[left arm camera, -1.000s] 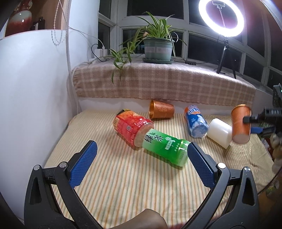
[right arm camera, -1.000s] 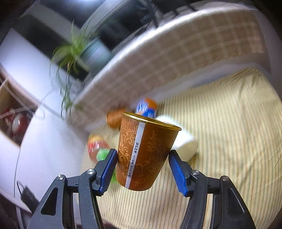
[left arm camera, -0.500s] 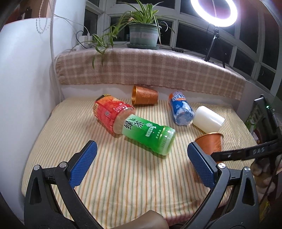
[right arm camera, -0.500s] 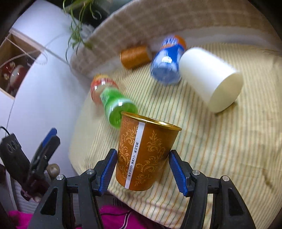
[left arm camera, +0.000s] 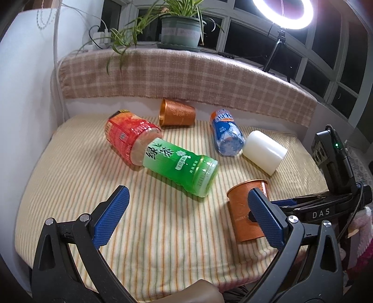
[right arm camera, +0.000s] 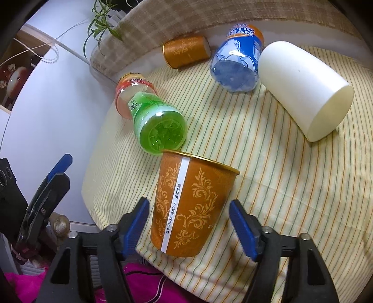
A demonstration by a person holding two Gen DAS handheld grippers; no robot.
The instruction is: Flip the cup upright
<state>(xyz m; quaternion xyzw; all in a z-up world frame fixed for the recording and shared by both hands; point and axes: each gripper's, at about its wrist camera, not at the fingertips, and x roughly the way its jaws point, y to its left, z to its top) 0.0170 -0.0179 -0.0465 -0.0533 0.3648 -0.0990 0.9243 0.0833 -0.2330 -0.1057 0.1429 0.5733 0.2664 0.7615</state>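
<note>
At the near right corner of the striped mattress [left arm camera: 93, 177], the copper cup [right arm camera: 193, 209] stands upright, its gold-rimmed mouth up and its base on the cloth close to the front edge. The right claw [right arm camera: 187, 207] flanks it low on the body with both blue pads [right arm camera: 137, 221] spread. A thin gap shows on each side, so the pads do not appear to press the cup wall. In the left wrist view the same cup [left arm camera: 242, 209] is partly hidden behind one finger of the left claw [left arm camera: 187, 194], and the right claw [left arm camera: 291, 201] reaches in from the right at mid height.

The left claw is spread wide and holds nothing; it hangs over the bare front part of the mattress, well apart from the cup's left side.

5 other things lie on their sides farther back. A green bottle [left arm camera: 179, 165] points its base toward the upright cup, and its neck end touches a red-labelled bottle [left arm camera: 126, 137]. A 2nd copper cup [left arm camera: 177, 113] lies near the plaid-covered ledge [left arm camera: 186, 74]. A blue bottle [left arm camera: 225, 132] lies just beside a white cup [left arm camera: 264, 152]. A potted plant [left arm camera: 179, 30] and a ring light [left arm camera: 282, 11] stand on the ledge.
</note>
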